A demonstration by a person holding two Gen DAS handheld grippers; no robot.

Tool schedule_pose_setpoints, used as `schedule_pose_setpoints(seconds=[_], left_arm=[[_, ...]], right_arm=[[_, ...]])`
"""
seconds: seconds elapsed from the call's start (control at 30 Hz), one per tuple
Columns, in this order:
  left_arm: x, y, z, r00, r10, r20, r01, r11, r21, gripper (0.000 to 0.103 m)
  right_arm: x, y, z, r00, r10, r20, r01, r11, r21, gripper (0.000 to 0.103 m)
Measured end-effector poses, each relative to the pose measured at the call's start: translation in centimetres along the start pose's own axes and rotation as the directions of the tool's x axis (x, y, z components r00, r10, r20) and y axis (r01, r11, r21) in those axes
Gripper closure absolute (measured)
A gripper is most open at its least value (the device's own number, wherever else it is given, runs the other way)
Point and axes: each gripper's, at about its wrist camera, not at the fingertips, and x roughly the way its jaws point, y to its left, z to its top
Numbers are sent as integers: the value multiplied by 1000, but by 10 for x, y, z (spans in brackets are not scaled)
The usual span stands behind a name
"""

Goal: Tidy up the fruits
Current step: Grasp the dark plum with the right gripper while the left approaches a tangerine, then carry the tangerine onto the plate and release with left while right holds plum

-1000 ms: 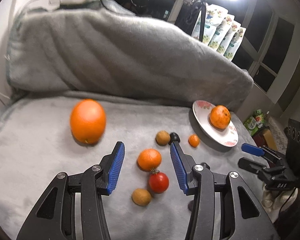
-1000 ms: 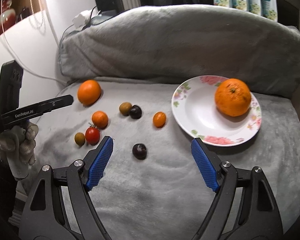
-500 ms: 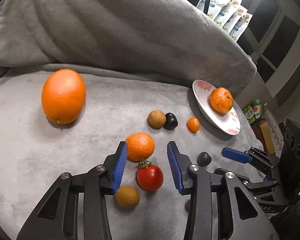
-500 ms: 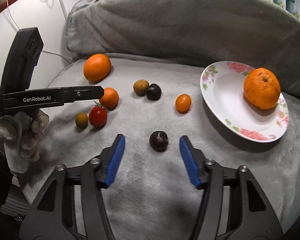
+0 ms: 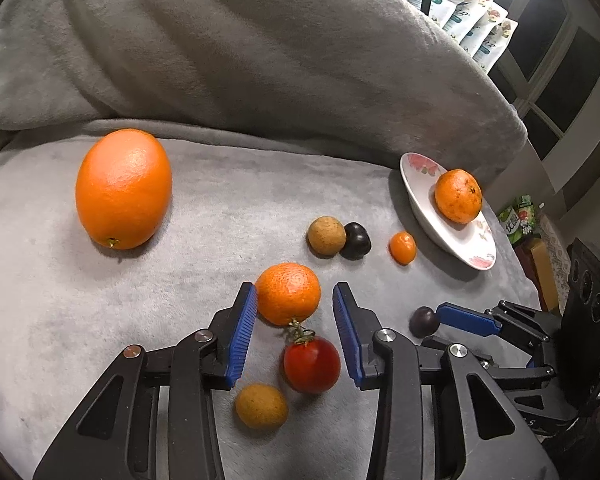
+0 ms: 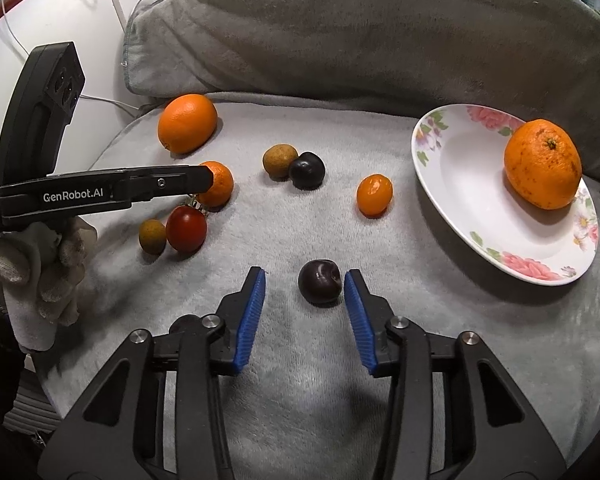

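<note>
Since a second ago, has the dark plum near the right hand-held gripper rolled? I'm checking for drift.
No. The dark plum keeps its spot below the kumquat and left of the plate; only the camera came closer.

A grey plush blanket [image 6: 420,340] is lying under everything. The far-right plate [image 6: 452,168] is showing white with pink flowers and green leaves, carrying a speckled orange tangerine [image 6: 542,164]. Each black tool is wearing blue ribbed pads [image 6: 252,320]. A dark purple plum [image 6: 320,282], a red tomato [image 5: 311,364], tan-brown longans [image 5: 261,406] and a bright orange [image 5: 123,187] are glowing.
</note>
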Motion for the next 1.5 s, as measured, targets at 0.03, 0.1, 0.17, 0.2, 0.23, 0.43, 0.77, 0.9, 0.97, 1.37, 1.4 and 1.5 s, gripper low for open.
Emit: schedule_pose_setpoints(seconds=[0.03,0.1,0.17,0.2,0.23,0.43,0.77,0.9,0.97,1.37,1.4,1.5], left_arm=[[0,1,0,1000,3,-1,-3,1000,0,65],[3,1,0,1000,3,-9,-3,1000,-1,65],[6,0,0,1000,10,-14,-10,1000,3,66],[7,0,0,1000,16,-15,-16,1000,4,69],[7,0,0,1000,15,-15,-15,1000,2,69],[8,2,2,1000,14,-7,-14,1000,-7,70],[0,1,0,1000,-4,13,4,1000,-23,70],[-7,0,2,999,-13,30,14,1000,-25,70],[-11,-3,3,999,-25,40,26,999,-28,70],[-19,-38,17,992,-102,76,102,995,4,70],[-17,-41,18,991,-108,76,107,994,6,70],[-11,-55,22,990,-122,72,121,992,23,70]], right_arm=[[0,0,0,1000,-1,0,1,1000,0,60],[1,1,1,1000,0,-3,0,1000,-3,61],[4,1,1,1000,-4,-8,4,1000,-5,61],[5,1,2,1000,-6,-12,6,1000,-5,62],[7,1,2,1000,-7,-15,7,1000,-4,65],[11,-3,2,999,-17,-31,17,1000,8,74],[8,-7,1,1000,-10,-15,10,999,31,79],[-4,-12,-4,1000,-2,11,1,999,48,79],[-11,-14,-4,1000,-1,29,-1,998,56,79],[-57,-41,-3,989,-63,136,46,992,119,79],[-60,-45,-3,988,-68,140,50,991,126,79],[-67,-57,-3,984,-87,155,64,987,150,79]])
